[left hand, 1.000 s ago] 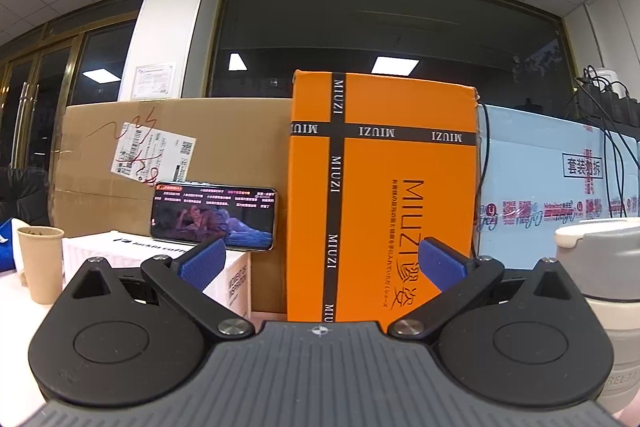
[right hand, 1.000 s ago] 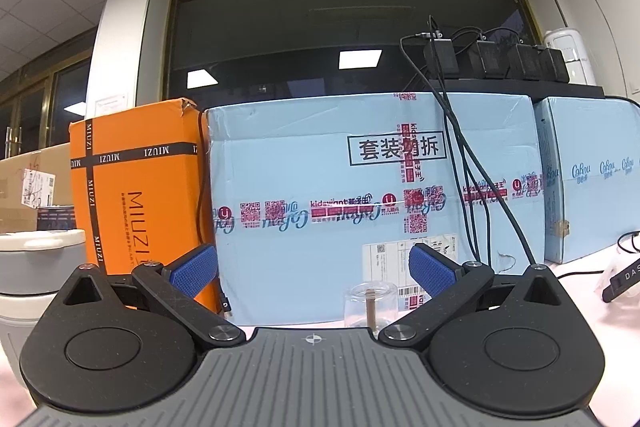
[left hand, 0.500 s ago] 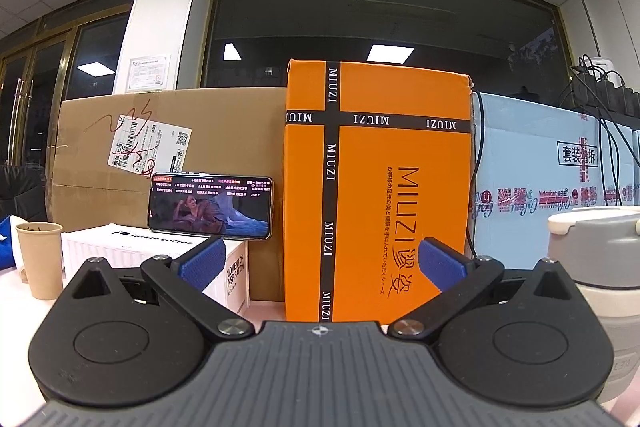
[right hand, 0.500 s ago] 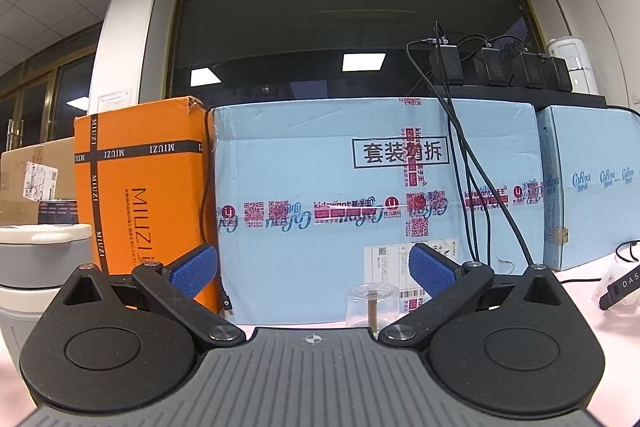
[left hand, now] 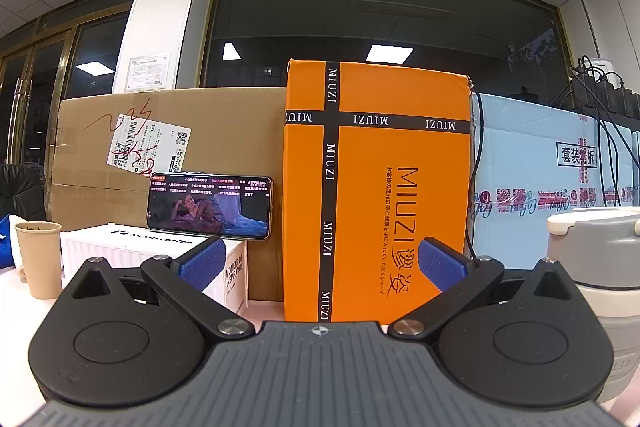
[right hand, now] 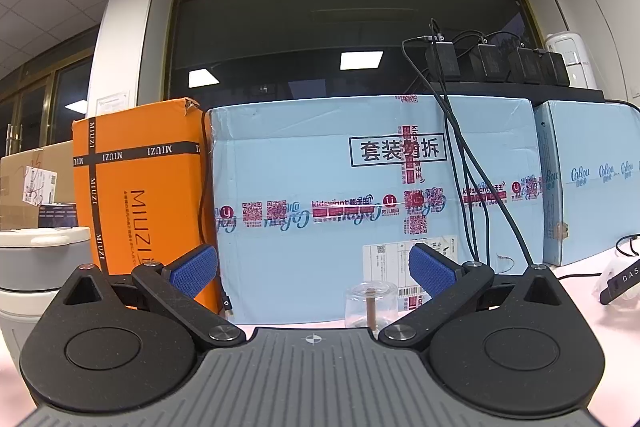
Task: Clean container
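A grey and cream lidded container (left hand: 596, 267) stands at the right edge of the left wrist view and shows again as the container (right hand: 36, 267) at the left edge of the right wrist view. My left gripper (left hand: 320, 263) is open, pointing at an orange box, with nothing between its blue pads. My right gripper (right hand: 314, 273) is open too, facing a pale blue box. A small clear glass jar (right hand: 370, 305) with a brown stick inside stands just ahead of the right gripper, slightly right of centre.
A row of boxes lines the back of the table: brown carton (left hand: 160, 147), orange MIUZI box (left hand: 376, 187), pale blue boxes (right hand: 360, 203). A phone (left hand: 210, 206) leans above a white coffee box (left hand: 152, 251). A paper cup (left hand: 38, 259) stands at left. Cables (right hand: 468, 187) hang down.
Both views have shifted slightly, with the scene sitting a little lower and further left in the left wrist view. The grippers stay open and hold nothing.
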The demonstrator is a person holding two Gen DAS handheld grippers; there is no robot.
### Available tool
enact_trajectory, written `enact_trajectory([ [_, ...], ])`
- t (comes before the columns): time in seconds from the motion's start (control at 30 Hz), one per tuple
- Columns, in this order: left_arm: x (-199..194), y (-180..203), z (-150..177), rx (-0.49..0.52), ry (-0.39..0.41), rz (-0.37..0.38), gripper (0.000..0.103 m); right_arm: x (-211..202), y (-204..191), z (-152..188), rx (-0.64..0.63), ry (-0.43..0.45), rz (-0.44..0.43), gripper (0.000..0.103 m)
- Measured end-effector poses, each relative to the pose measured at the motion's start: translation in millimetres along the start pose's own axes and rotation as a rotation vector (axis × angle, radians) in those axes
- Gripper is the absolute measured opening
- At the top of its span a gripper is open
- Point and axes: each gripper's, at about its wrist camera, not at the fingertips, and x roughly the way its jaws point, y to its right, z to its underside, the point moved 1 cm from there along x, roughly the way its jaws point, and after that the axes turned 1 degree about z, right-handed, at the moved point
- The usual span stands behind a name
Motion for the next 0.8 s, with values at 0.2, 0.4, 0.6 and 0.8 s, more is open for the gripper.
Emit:
enact_trajectory([
  [0.2, 0.4, -1.1, -0.2, 0.0, 0.0, 0.002, 0.103, -0.1, 1.6, -0.2, 0.007, -0.001, 0.001, 0.103],
  [0.4, 0.4, -0.9, 0.0, -0.001, -0.001, 0.003, 0.103, -0.7, 2.9, 0.3, 0.014, -0.001, 0.002, 0.103],
  [0.6, -0.2, -0.7, -0.2, -0.002, 0.0, 0.004, 0.103, 0.0, 3.9, 0.0, 0.02, -0.002, 0.003, 0.103],
  [0.8, -0.5, -0.4, -0.1, -0.001, -0.001, 0.005, 0.103, 0.1, 3.9, 0.0, 0.022, -0.002, 0.003, 0.103],
])
